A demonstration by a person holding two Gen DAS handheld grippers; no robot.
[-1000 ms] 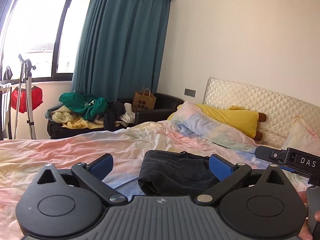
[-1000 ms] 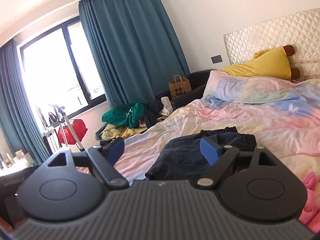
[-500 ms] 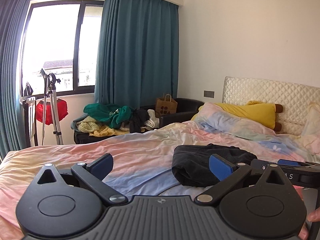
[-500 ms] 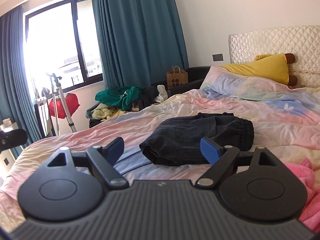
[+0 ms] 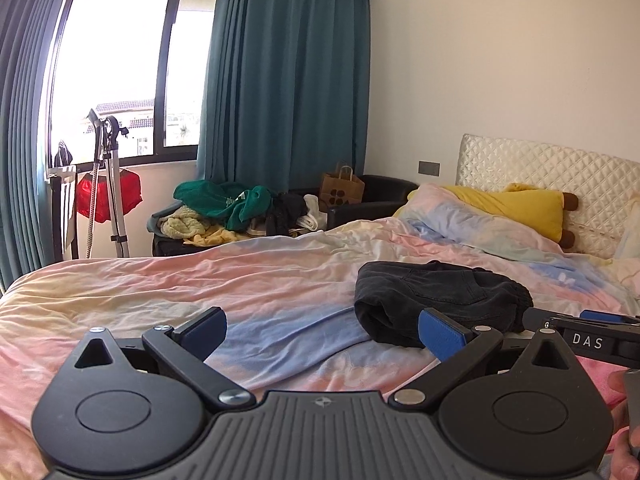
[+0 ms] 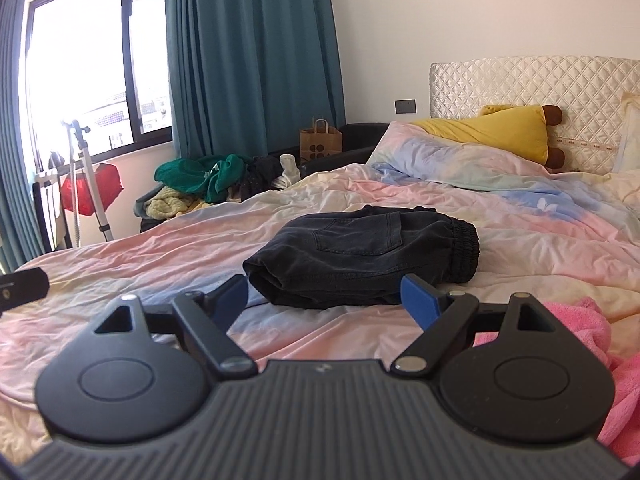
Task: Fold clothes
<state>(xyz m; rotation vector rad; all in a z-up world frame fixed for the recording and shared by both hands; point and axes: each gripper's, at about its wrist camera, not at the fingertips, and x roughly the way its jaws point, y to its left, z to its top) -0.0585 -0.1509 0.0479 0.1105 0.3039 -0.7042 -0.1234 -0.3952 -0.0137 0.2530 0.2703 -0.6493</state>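
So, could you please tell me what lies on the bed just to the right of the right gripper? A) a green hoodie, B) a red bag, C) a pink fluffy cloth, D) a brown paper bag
C: the right wrist view shows a pink fluffy cloth on the bed beside the right gripper, while the folded dark trousers lie ahead of its open fingers.

Folded trousers (image 6: 360, 256) lie on the bed (image 6: 160, 256), straight ahead of the right gripper (image 6: 324, 294), both fingers short of them. From the left gripper (image 5: 322, 330) they sit ahead, right of the gap. Towel (image 6: 584, 332) right of right jaw. Clothes pile (image 5: 224, 212) far behind, left.
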